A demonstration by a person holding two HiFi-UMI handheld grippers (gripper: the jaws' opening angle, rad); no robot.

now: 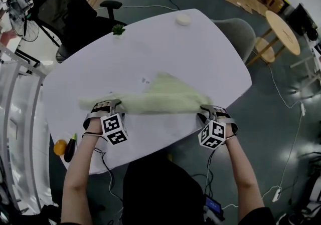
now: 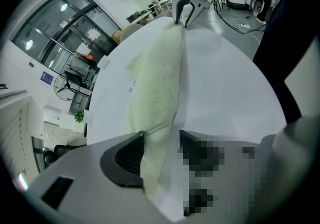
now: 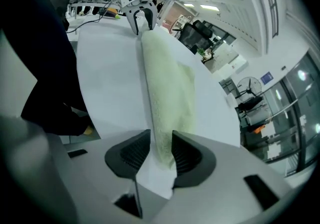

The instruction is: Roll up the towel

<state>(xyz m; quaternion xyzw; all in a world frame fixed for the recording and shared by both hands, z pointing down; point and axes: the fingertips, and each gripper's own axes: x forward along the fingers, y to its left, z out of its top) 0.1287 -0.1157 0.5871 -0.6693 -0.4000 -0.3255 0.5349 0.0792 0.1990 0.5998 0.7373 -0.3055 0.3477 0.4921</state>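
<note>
A pale green towel [image 1: 165, 96] hangs stretched between my two grippers over the near half of the white table [image 1: 150, 53]. Its near edge runs straight from hand to hand, and its far part droops onto the tabletop. My left gripper [image 1: 108, 107] is shut on the towel's left end, with a short tail sticking out past it. In the left gripper view the towel [image 2: 157, 83] runs down between the jaws of that gripper [image 2: 160, 155], lying along the left pad. My right gripper [image 1: 210, 112] is shut on the right end. In its own view both pads pinch the towel [image 3: 167, 83] inside the gripper [image 3: 161, 150].
A small green plant [image 1: 118, 29] and a white round object [image 1: 183, 19] sit near the table's far edge. An orange [image 1: 60, 147] and an aubergine [image 1: 70, 148] lie at its front left corner. A black office chair [image 1: 70, 3] and a grey chair [image 1: 235, 31] stand behind it.
</note>
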